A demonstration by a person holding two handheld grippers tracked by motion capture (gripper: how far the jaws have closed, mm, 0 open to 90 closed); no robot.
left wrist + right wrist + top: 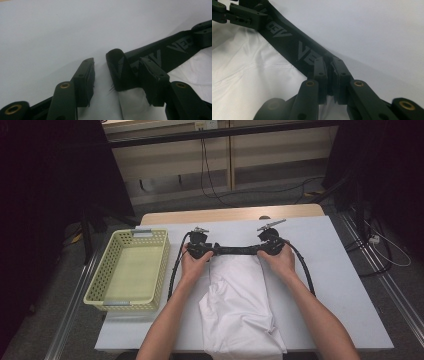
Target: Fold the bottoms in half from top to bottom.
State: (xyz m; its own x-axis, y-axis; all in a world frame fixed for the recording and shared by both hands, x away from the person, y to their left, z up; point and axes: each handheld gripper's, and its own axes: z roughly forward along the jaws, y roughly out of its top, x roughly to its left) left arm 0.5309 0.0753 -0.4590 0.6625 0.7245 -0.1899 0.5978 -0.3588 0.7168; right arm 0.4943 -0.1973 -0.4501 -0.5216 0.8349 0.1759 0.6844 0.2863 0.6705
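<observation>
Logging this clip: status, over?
Left gripper open around waistband end. Right gripper shut on waistband. White garment flat on table. Basket apart, nothing blocking.

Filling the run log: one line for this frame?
left gripper: open, waistband end between fingers | right gripper: shut on waistband | white garment: flat on table | basket: left

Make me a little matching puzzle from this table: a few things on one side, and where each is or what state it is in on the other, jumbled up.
Things:
1. yellow basket
2. black waistband
3. left claw
4. right claw

Places or states:
A. open, one jaw either side of the band's folded end
B. stretched between the two claws at the far edge of the white garment
C. shut on the band
D. at the table's left, nothing in it

Pairs: 1-D, 2-B, 3-A, 4-C
</observation>
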